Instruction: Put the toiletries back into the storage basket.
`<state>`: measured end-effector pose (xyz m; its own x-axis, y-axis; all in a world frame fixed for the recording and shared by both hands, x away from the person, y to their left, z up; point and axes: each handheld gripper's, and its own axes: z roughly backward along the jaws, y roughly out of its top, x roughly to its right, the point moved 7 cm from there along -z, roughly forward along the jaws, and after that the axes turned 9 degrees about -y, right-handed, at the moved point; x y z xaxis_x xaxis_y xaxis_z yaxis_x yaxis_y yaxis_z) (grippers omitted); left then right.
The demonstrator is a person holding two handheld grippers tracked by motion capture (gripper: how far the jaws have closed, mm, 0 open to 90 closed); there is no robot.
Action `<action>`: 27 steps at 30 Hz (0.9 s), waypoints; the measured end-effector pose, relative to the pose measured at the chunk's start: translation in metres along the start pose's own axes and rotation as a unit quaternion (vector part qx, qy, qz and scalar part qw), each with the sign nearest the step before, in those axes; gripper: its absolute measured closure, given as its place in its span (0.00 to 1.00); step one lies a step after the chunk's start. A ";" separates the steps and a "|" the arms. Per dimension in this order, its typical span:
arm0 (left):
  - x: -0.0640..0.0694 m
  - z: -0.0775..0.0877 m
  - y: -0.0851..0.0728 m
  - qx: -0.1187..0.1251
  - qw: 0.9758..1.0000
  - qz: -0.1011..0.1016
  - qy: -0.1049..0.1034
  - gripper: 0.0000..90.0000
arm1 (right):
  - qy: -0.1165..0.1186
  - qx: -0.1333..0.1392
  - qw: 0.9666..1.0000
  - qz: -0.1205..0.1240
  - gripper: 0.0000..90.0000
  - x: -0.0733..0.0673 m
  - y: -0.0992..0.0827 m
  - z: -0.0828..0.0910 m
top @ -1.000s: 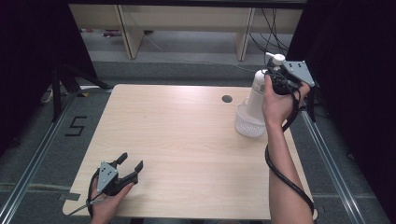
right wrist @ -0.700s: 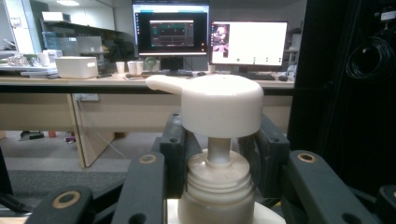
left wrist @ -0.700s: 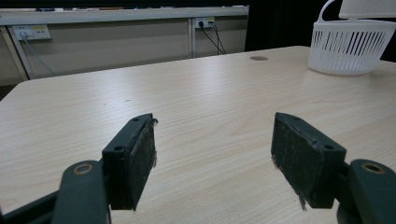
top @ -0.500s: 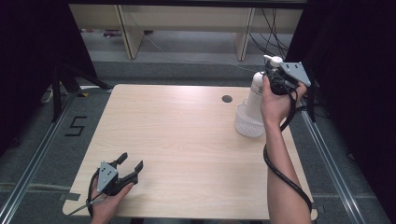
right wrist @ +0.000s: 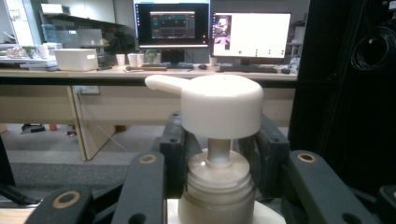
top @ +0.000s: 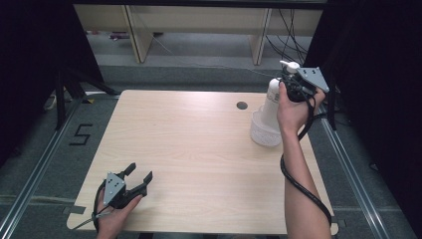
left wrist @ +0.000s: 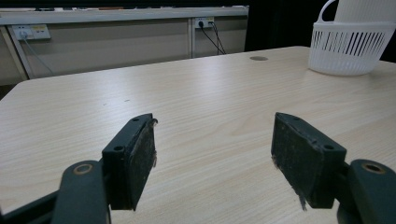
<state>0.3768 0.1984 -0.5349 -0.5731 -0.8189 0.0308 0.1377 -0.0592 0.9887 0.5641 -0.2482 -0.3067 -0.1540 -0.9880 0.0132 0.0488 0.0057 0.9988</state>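
Nothing on the table has shifted since the earlier frames; both hands hold the same stations, the right one only a trace lower on the bottle.

Right gripper: raised at the far right corner of the table, forearm reaching up from the near edge, wrist bent so the jaws point toward the room beyond. The jaws stand at a narrow setting, one on each side of the neck of the pump bottle, closed against the ribbed collar below the pump head. The bottle stands upright in the white basket, which rests on the table near its right edge.

Left gripper: resting at the near left corner, the hand low on the tabletop. Its jaws stand wide apart with only bare tabletop between the pads.

Count: one bottle, one basket, two grippers.

Surface: pale wood-grain laminate with one round cable hole near the far edge. Beyond the table stands a bench with two lit monitors, with black curtains at both sides.
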 end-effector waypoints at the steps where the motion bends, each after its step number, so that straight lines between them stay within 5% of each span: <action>1: 0.000 0.000 0.000 0.000 1.000 0.000 0.001 0.33 | 0.001 -0.002 1.000 -0.002 0.71 0.000 -0.001 0.000; 27: 0.000 0.000 0.000 0.000 1.000 -0.001 0.000 0.33 | 0.003 -0.034 0.999 0.002 0.71 -0.001 -0.031 -0.009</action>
<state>0.3769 0.1982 -0.5349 -0.5730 -0.8191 0.0283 0.1364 -0.0613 0.9887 0.5718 -0.2490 -0.3382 -0.1483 -0.9888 0.0166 0.1168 -0.0008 0.9932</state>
